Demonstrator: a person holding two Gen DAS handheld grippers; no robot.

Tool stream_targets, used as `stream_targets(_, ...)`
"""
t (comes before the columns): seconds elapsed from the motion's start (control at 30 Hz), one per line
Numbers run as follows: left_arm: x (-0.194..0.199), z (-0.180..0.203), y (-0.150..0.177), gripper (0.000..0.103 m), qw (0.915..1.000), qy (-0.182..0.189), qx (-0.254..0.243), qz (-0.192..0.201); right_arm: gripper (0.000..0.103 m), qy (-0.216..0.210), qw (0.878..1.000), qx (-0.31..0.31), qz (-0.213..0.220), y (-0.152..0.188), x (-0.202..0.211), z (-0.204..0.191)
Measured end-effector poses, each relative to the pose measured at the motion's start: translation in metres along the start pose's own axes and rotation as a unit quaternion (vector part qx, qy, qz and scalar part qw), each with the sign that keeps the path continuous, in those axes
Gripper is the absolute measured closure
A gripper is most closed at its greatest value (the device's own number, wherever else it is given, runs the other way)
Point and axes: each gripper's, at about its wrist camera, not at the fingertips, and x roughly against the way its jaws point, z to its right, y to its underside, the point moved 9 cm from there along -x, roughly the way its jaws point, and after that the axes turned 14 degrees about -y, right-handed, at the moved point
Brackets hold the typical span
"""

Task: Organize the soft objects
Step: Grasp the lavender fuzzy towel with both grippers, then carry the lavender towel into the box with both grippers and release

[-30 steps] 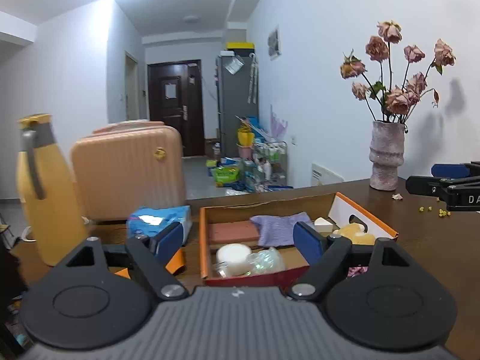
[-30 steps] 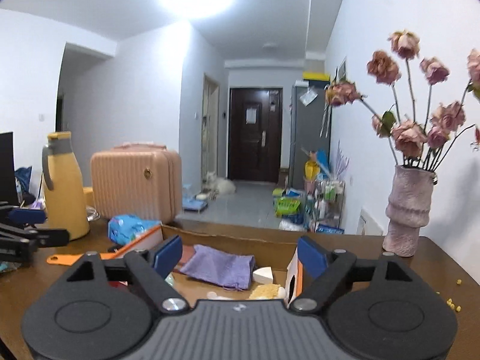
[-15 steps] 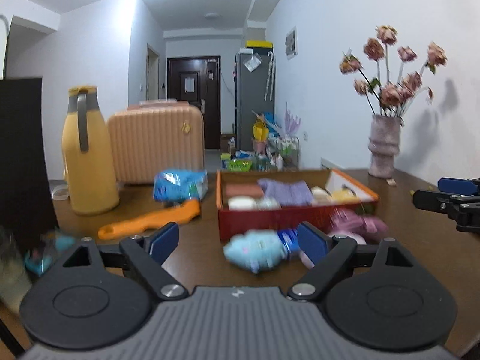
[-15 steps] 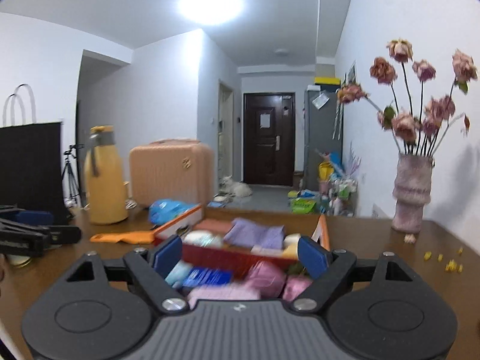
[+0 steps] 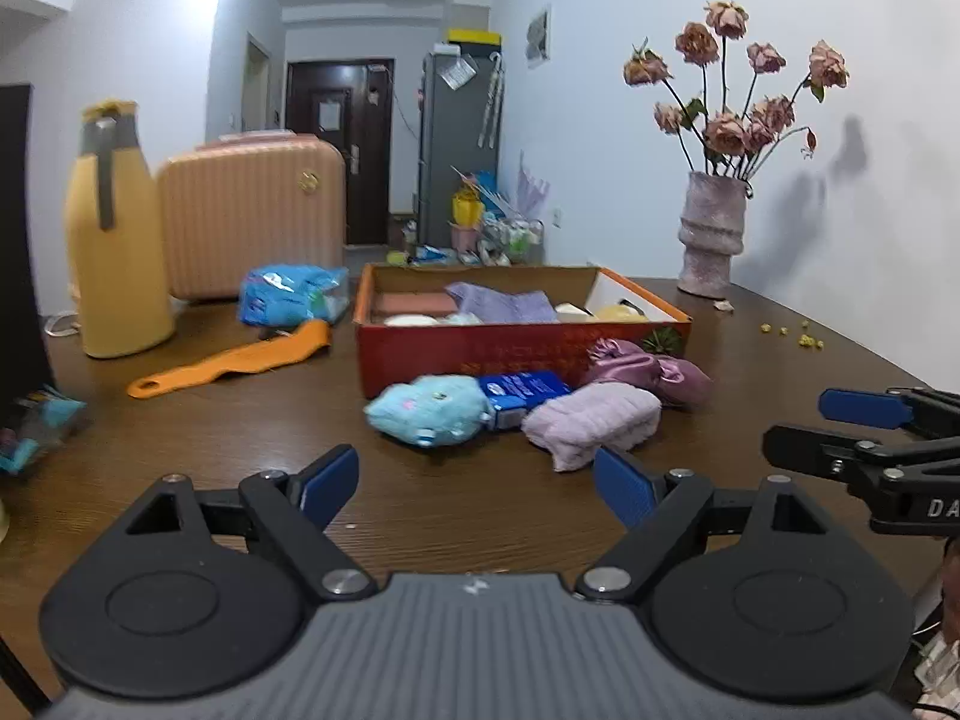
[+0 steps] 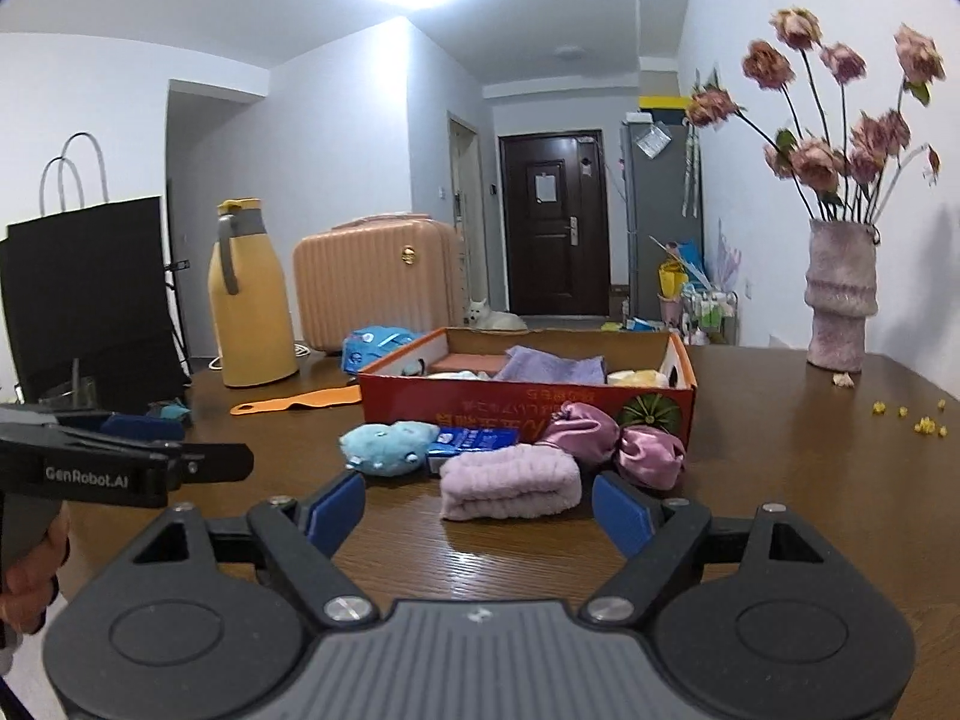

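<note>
Soft things wait in a loose row on the brown table (image 5: 180, 420), just in front of the near wall of the orange box (image 6: 528, 405), which already holds a folded purple cloth (image 6: 552, 367) and other small items; the spot suggests they were laid out for sorting into that box. From left to right lie a blue plush toy (image 5: 429, 408), a blue tissue pack (image 5: 525, 393), a rolled pink towel (image 6: 510, 489) and two shiny pink pouches (image 6: 612, 441), each touching or just beside the next. Both claws point slightly down toward the row from the near side, short of it. The left gripper (image 5: 477, 483) stands spread and empty, roughly facing the toy and the tissue pack. The right gripper (image 6: 477, 513) is likewise spread with nothing between its fingers, lined up with the towel, probably its first pick. A yellow jug (image 5: 114, 252), a peach case (image 5: 252, 216), an orange comb (image 5: 240, 357) and a vase of dried roses (image 6: 840, 294) stand farther off, clear of the work.
</note>
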Motion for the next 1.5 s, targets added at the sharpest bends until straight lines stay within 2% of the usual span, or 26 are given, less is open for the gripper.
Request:
stream_targets(0.1,-0.022,0.011,0.002,0.017,0.9993,0.02,0.011,-0.031,0.021,0.01,1.0,-0.018,-0.01,0.002,-0.011,0.018)
stream_targets(0.23,-0.058,0.03,0.001,0.026,0.9946,0.06,0.039,-0.075,0.025,0.011,0.998,-0.053,-0.022,0.003,-0.033,0.045)
stream_targets(0.3,-0.076,0.039,-0.002,0.027,0.992,0.074,0.052,-0.089,0.026,0.008,0.997,-0.07,-0.026,0.002,-0.049,0.06)
stream_targets(0.5,-0.127,0.065,-0.01,0.034,0.9843,0.106,0.072,-0.121,0.039,-0.011,0.993,-0.111,-0.037,-0.001,-0.1,0.092)
stream_targets(0.57,-0.146,0.068,-0.009,0.04,0.978,0.122,0.089,-0.144,0.042,-0.016,0.991,-0.129,-0.037,-0.003,-0.117,0.104)
stream_targets(0.63,-0.162,0.068,-0.005,0.052,0.9678,0.138,0.116,-0.176,0.042,-0.016,0.989,-0.141,-0.047,-0.001,-0.133,0.112)
stream_targets(0.7,-0.174,0.067,-0.003,0.059,0.9588,0.152,0.138,-0.196,0.048,-0.02,0.987,-0.147,-0.059,0.002,-0.145,0.116)
stream_targets(0.73,-0.176,0.067,-0.002,0.064,0.9562,0.156,0.143,-0.202,0.055,-0.026,0.986,-0.154,-0.063,0.004,-0.15,0.116)
stream_targets(0.77,-0.176,0.067,-0.001,0.067,0.9551,0.16,0.144,-0.204,0.064,-0.036,0.984,-0.162,-0.069,0.007,-0.153,0.115)
stream_targets(0.93,-0.145,0.06,0.006,0.073,0.9565,0.168,0.131,-0.199,0.065,-0.04,0.982,-0.161,-0.087,0.016,-0.139,0.096)
stream_targets(1.1,-0.085,0.049,0.023,0.076,0.9574,0.181,0.11,-0.196,0.066,-0.046,0.983,-0.145,-0.103,0.032,-0.09,0.053)
stream_targets(1.23,-0.043,0.036,0.029,0.076,0.9586,0.184,0.113,-0.185,0.066,-0.058,0.983,-0.148,-0.089,0.036,-0.043,0.019)
stream_targets(1.37,-0.019,0.032,0.039,0.074,0.9622,0.179,0.104,-0.177,0.063,-0.056,0.985,-0.138,-0.09,0.043,-0.022,-0.006)
stream_targets(1.5,-0.017,0.028,0.053,0.064,0.964,0.16,0.106,-0.184,0.063,-0.043,0.984,-0.14,-0.098,0.053,-0.017,-0.01)
